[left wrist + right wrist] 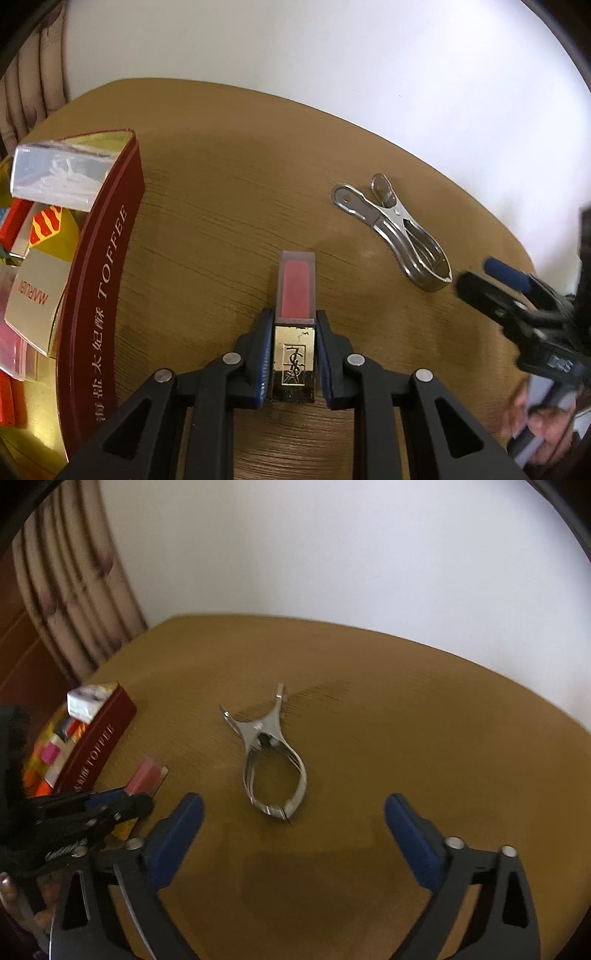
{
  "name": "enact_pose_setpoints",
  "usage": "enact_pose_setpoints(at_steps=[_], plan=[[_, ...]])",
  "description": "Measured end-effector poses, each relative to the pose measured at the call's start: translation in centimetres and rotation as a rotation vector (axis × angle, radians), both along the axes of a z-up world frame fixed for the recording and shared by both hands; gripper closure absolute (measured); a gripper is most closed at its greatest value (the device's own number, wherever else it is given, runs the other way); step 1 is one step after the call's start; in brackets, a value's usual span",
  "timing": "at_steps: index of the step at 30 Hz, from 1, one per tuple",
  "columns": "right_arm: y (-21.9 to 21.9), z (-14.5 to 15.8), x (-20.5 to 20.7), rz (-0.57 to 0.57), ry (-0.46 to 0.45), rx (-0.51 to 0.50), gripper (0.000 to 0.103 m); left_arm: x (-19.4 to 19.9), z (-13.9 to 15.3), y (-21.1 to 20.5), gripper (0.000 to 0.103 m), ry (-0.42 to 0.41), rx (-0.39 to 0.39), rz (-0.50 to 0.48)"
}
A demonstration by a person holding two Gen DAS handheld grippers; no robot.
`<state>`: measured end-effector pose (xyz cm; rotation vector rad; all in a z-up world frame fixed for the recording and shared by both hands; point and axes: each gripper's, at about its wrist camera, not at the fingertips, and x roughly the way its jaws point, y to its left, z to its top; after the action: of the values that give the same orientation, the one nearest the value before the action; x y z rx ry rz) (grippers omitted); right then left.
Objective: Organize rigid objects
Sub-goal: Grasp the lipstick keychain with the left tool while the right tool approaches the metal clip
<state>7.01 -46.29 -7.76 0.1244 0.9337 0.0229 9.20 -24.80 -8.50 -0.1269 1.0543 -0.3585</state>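
We had the left gripper [294,354] clamped on the stiff, light lipstick [295,325] at its gold base; right gripper [293,843] gaped wide toward the slick steel clip [271,755].

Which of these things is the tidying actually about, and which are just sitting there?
Part of the job:
- lipstick, clamped in the left gripper
- metal clip, lying in front of the open right gripper
- red toffee tin, already holding small boxes

Just there:
- wooden table
- curtain

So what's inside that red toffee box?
The red toffee box holds small colourful boxes, with a clear plastic box resting on top at its rim. Whatever lies beneath them is covered.
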Motion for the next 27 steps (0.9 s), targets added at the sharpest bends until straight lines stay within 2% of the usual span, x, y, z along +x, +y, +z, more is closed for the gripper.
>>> enact_pose_setpoints(at_steps=[5, 11, 13, 16, 22, 24, 26, 27], plan=[[1.0, -1.3, 3.8, 0.075, 0.072, -0.047, 0.004, 0.4, 0.1, 1.2, 0.081, 0.04, -0.046, 0.013], [0.4, -2.7, 6.0, 0.068, 0.103, -0.031, 0.004, 0.4, 0.2, 1.6, 0.081, 0.039, -0.04, 0.014], [0.7, -3.4, 6.5, 0.073, 0.13, -0.041, 0.014, 0.3, 0.3, 1.7, 0.081, 0.032, -0.029, 0.011], [2.0, -3.9, 6.6, 0.09, 0.128, -0.126, 0.02, 0.1, 0.5, 1.9, 0.081, 0.023, -0.02, 0.01], [2.5, -3.9, 6.3, 0.091, 0.13, -0.13, 0.029, -0.1, 0.9, 0.9, 0.081, 0.008, 0.001, 0.01], [2.5, -3.9, 6.3, 0.093, 0.135, -0.13, 0.029, -0.3, 0.7, 0.6, 0.081, 0.007, 0.006, 0.006], [2.4, -4.1, 6.1, 0.085, 0.125, -0.136, 0.019, -0.1, 0.1, 0.0, 0.081, 0.005, 0.004, 0.004], [2.4, -4.3, 6.1, 0.074, 0.117, -0.156, 0.011, -0.1, 0.0, -0.3, 0.081, 0.004, 0.005, 0.003]])
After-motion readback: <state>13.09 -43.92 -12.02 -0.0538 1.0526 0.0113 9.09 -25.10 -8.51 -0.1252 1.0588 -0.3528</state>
